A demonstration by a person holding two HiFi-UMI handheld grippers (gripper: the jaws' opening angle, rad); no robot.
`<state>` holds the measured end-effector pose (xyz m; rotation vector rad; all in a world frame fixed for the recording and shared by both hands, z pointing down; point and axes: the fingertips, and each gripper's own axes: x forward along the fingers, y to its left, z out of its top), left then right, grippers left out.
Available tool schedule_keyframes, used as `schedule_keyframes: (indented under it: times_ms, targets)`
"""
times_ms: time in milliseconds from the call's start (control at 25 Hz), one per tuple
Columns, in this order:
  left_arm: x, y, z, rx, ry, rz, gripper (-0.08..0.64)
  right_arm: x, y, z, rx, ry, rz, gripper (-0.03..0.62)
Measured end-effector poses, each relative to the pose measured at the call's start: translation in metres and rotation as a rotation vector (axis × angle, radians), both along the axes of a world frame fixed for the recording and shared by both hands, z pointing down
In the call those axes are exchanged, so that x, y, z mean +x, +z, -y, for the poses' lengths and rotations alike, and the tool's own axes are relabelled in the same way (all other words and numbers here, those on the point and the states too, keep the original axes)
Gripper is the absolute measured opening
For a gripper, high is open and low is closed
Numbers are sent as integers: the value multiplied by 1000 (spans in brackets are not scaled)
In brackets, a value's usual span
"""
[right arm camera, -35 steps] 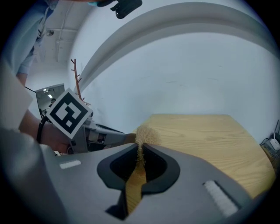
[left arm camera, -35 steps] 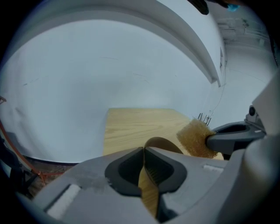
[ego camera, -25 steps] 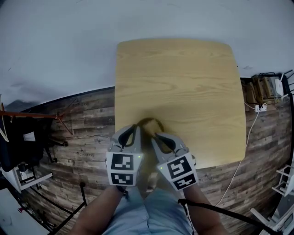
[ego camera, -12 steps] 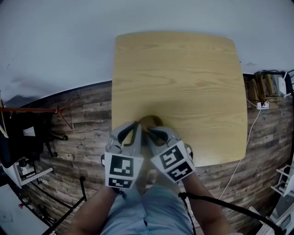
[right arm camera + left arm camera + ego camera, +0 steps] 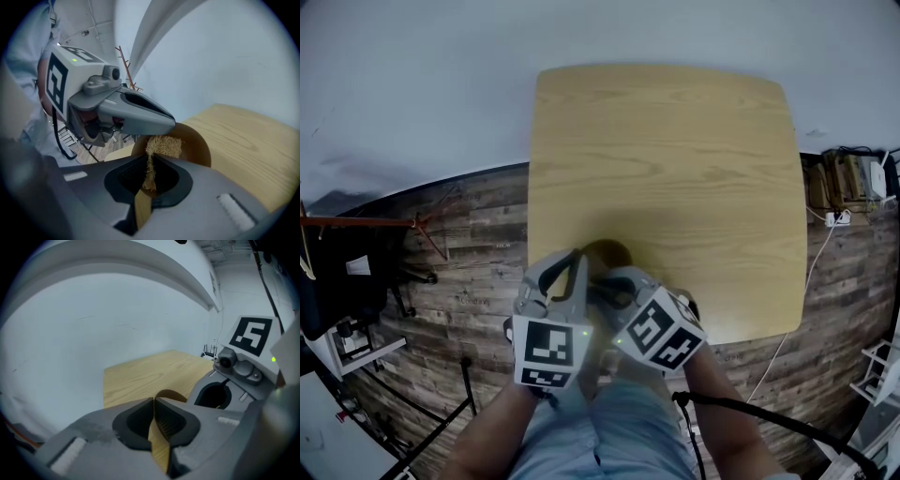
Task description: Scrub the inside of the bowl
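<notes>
The left tool [image 5: 153, 401] has its jaws drawn together on the thin wall of the brown bowl [image 5: 168, 394], pinching it just below the rim. That grip reads as an anchor: on smooth wood a light bowl would likely slide or spin once rubbed, so this side pins it while the other side works.

The bowl lies directly ahead of both tool tips, at the near edge of the wooden surface [image 5: 675, 159]. Its opening appears tipped toward the right tool, which would give easier reach inside. Whether its base rests flat cannot be made out.

The right tool [image 5: 148, 164] is clamped on a straw-coloured fibrous scrub pad [image 5: 163, 146]. The pad's free end stands out past the jaw tips and lies against the bowl's inner wall, just under the left tool's jaw. Holding it by one end probably leaves the loose part to do the rubbing. Apart from the pad, the bowl looks empty: no water, foam or food shows.
</notes>
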<state>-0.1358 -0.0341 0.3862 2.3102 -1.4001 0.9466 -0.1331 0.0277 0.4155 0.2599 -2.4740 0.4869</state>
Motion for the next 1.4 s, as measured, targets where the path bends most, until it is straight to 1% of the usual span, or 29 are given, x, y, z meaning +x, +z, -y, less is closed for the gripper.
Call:
schedule_keyframes:
  times_ms: [200,400,680,840,1000,1200,1320,1400]
  targets:
    - [-3,3,0,1,-27,-7,34,9,-8,-9,-9,-67,5,26]
    - [0,1,4,11,-17,12,34,24,-20,-15,16,-82,-17,26]
    - [3,0,1,13,-2,39,34,59,-35,-4,158,-7,-151,26]
    - [11,-1,0,19,15,58,34,60,-34,6,207,-10,-173,26]
    - [19,-2,0,22,35,60,34,60,-21,21,247,-1,-229,26]
    - [26,-1,-5,44,52,80,34,61,-6,31,261,6,-272,26]
    - [32,-5,-3,77,87,110,34,60,3,32,220,30,-273,26]
    - [34,-6,-3,87,94,116,34,60,6,31,171,53,-249,26]
